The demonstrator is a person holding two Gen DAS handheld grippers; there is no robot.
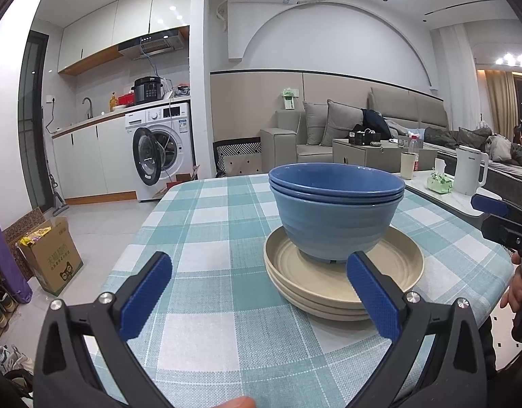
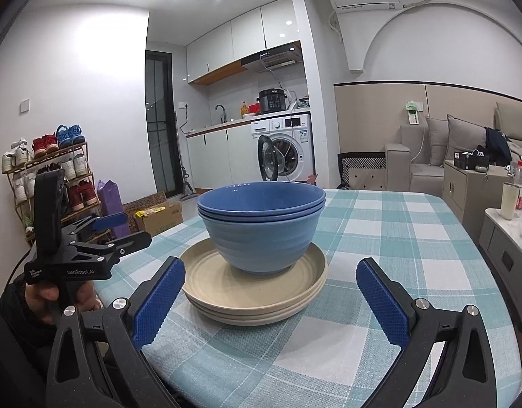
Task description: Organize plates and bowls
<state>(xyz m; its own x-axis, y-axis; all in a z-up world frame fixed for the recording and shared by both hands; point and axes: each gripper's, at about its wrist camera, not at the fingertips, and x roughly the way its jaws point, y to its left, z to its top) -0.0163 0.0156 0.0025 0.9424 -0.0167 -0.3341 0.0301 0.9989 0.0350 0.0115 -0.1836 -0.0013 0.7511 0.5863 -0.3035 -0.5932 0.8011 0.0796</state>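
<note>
Three nested blue bowls (image 1: 336, 210) (image 2: 261, 227) stand on a stack of three beige plates (image 1: 390, 272) (image 2: 206, 278) on the checked tablecloth. My left gripper (image 1: 261, 292) is open and empty, just short of the plates, which lie ahead to the right. My right gripper (image 2: 271, 302) is also open and empty, its fingers spread wider than the plate stack in front of it. In the right wrist view the left gripper (image 2: 114, 229) shows at the left, held by a hand. The right gripper's blue tip (image 1: 489, 204) pokes in at the right edge of the left wrist view.
The table (image 1: 206, 224) (image 2: 397, 238) has a teal and white checked cloth. A side table to the right carries a white kettle (image 1: 468, 170), a cup and a green tissue pack. A cardboard box (image 1: 50, 255), a shoe rack (image 2: 46, 183) and a washing machine (image 1: 162, 153) stand on the floor beyond.
</note>
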